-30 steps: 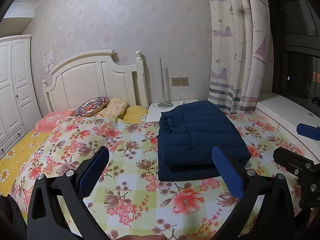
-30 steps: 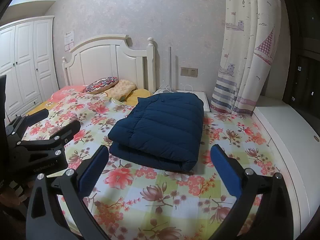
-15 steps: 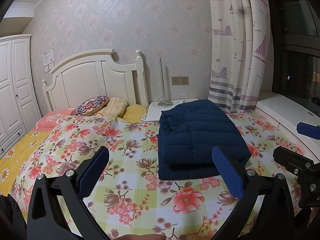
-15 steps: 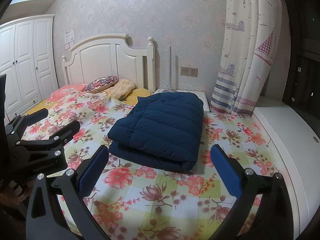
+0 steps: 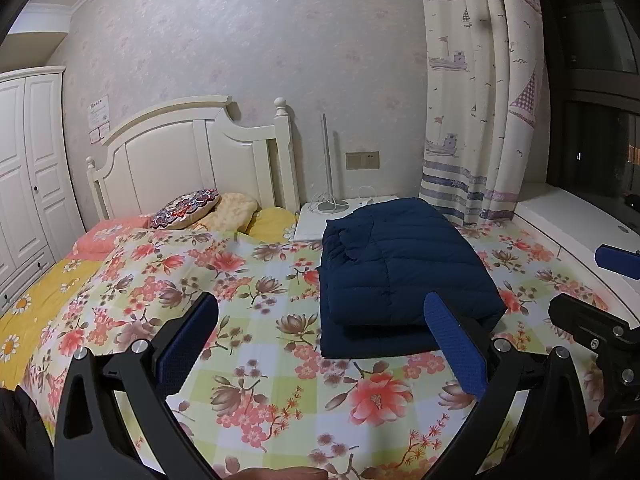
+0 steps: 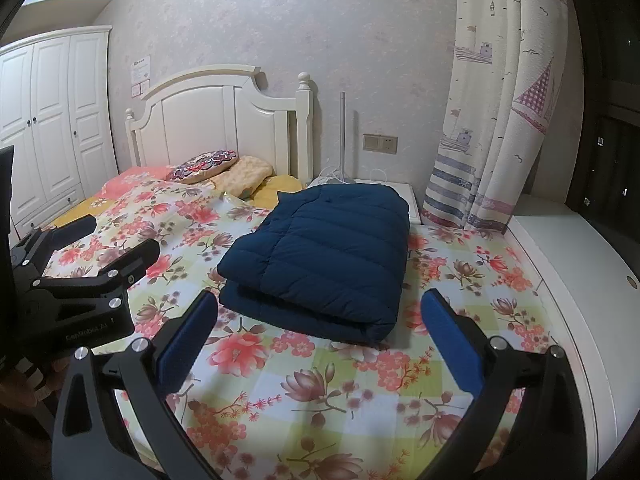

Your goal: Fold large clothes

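A navy quilted jacket (image 5: pixel 404 276) lies folded into a thick rectangle on the floral bedspread (image 5: pixel 248 320), toward the bed's right side; the right wrist view shows it too (image 6: pixel 328 256). My left gripper (image 5: pixel 320 344) hovers open above the bedspread, short of the jacket's near edge, holding nothing. My right gripper (image 6: pixel 316 336) is open as well, just in front of the jacket's near fold, with empty space between its blue pads. Each gripper shows at the edge of the other's view: the right one (image 5: pixel 600 312) and the left one (image 6: pixel 80 264).
A white headboard (image 5: pixel 192 156) and several pillows (image 5: pixel 188 208) are at the far end. A white nightstand (image 5: pixel 344 216) with a lamp pole stands behind the jacket. A curtain (image 5: pixel 480 100) and white sill (image 5: pixel 576 220) are on the right, a wardrobe (image 6: pixel 48 120) on the left.
Almost nothing has changed: both grippers stay open and hold their place, with only a slight drift of the views. The folded jacket has not moved.
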Available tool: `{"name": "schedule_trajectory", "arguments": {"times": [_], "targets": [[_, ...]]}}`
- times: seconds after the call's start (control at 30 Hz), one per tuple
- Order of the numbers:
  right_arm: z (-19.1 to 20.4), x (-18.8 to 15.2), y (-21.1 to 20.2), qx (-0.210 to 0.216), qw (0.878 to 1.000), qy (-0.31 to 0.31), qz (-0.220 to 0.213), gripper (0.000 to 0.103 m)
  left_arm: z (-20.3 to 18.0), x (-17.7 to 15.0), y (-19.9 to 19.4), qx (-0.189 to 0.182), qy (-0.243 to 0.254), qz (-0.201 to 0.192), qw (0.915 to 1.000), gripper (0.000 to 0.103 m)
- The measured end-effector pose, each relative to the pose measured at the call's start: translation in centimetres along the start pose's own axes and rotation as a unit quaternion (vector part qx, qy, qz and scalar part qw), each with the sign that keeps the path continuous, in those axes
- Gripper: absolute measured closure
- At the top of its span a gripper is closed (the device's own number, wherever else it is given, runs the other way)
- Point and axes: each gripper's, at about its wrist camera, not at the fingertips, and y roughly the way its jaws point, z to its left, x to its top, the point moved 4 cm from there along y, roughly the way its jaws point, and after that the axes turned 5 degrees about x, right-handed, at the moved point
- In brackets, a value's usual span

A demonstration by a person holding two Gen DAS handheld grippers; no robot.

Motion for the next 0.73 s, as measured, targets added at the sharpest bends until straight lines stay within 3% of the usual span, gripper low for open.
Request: {"name": "schedule_trajectory", "arguments": {"times": [0.27, 0.47, 0.6, 0.63, 0.73], "targets": [[-0.2, -0.1, 0.0, 0.000, 1.000, 0.001, 0.002, 0.002, 0.2, -0.2, -0.1, 0.001, -0.001, -0.001, 1.0000, 0.004], [-0.9, -0.7, 0.9, 0.007, 1.000, -0.004, 0.014, 0.002, 0.3, -0.4, 0.4, -0.021, -0.007, -0.009, 0.9997, 0.004], [-3.2, -1.1, 2.8, 0.009, 0.999, -0.009, 0.041, 0.002, 0.8, -0.8, 3.7, -0.059, 0.019, 0.043, 0.9972, 0.004], [-4.1, -0.8, 3.1, 0.004, 0.999, -0.009, 0.043, 0.002, 2.2, -1.0, 5.5, -0.052, 0.015, 0.063, 0.9965, 0.004], [-12.4, 0.7, 3.5, -0.061, 0.997, 0.026, 0.048, 0.002, 8.5, -0.8, 11.1, -0.012, -0.008, 0.115, 0.9932, 0.004]]}}
